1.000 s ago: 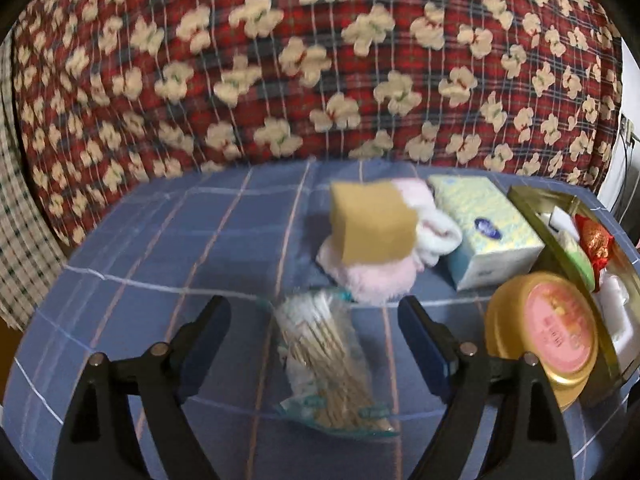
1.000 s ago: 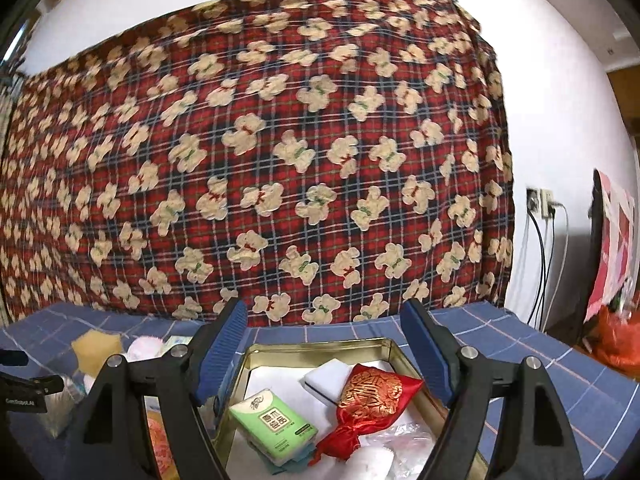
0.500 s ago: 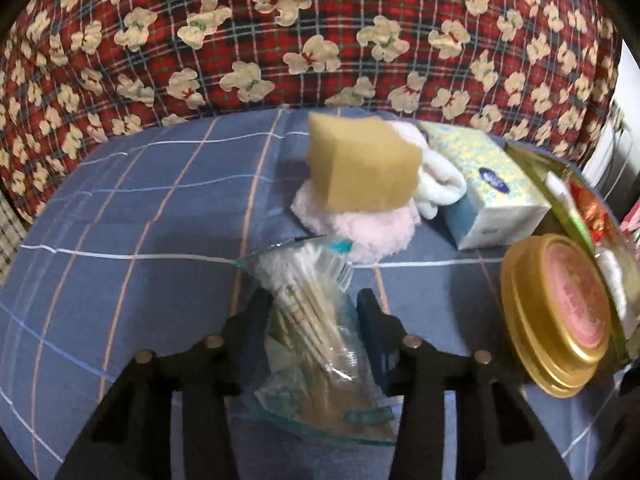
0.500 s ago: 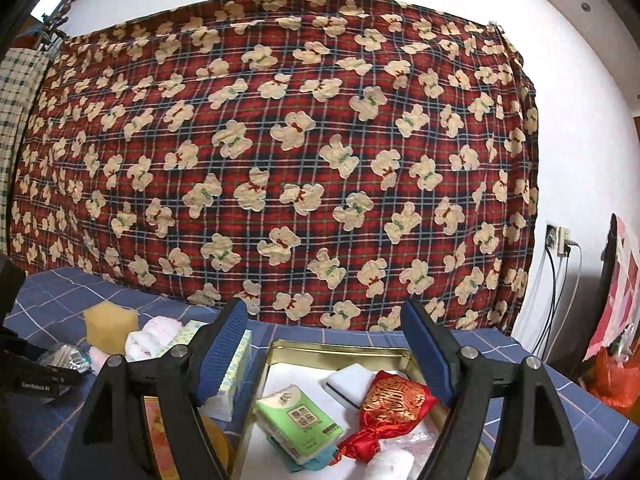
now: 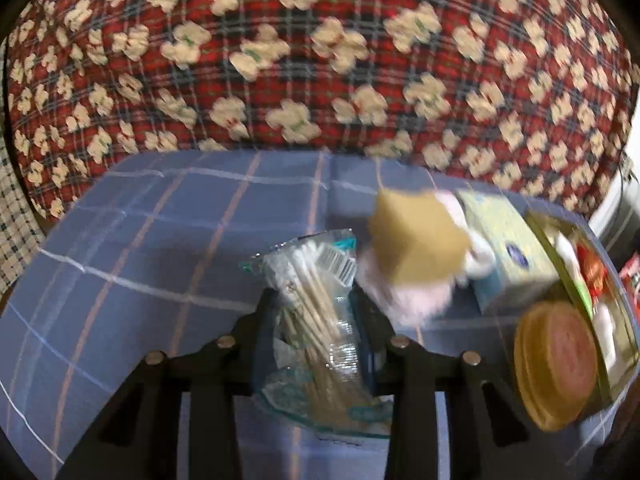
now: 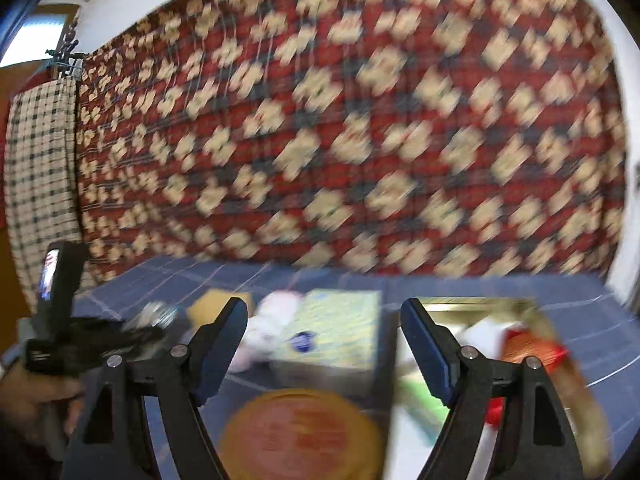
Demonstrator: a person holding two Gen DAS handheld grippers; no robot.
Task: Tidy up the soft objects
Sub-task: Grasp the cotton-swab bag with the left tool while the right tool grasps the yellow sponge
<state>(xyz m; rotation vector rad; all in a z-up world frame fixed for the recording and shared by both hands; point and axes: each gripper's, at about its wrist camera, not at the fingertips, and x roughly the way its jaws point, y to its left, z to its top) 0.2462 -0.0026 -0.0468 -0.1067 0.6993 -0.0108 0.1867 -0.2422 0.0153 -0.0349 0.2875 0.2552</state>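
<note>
My left gripper (image 5: 314,304) is shut on a clear bag of cotton swabs (image 5: 310,300) and holds it above the blue checked cloth (image 5: 160,248). A yellow sponge (image 5: 416,240) lies on a pink fluffy cloth (image 5: 408,300) just to the right, beside a white rolled towel (image 5: 478,258) and a tissue box (image 5: 504,256). My right gripper (image 6: 324,344) is open and empty, above the tissue box (image 6: 340,328) and the round gold tin (image 6: 304,436). The left gripper with the bag (image 6: 152,316) shows blurred at the left of the right wrist view.
An open gold tin box (image 5: 624,344) at the right holds a red pouch (image 5: 592,268), a green pack and white items. A round gold tin (image 5: 556,364) stands in front of it. A red patterned blanket (image 5: 320,60) hangs behind the table.
My left gripper closed on the cotton swab bag and lifted it off the cloth. My right gripper swung left, from over the tin box to over the tissue box; its view is blurred.
</note>
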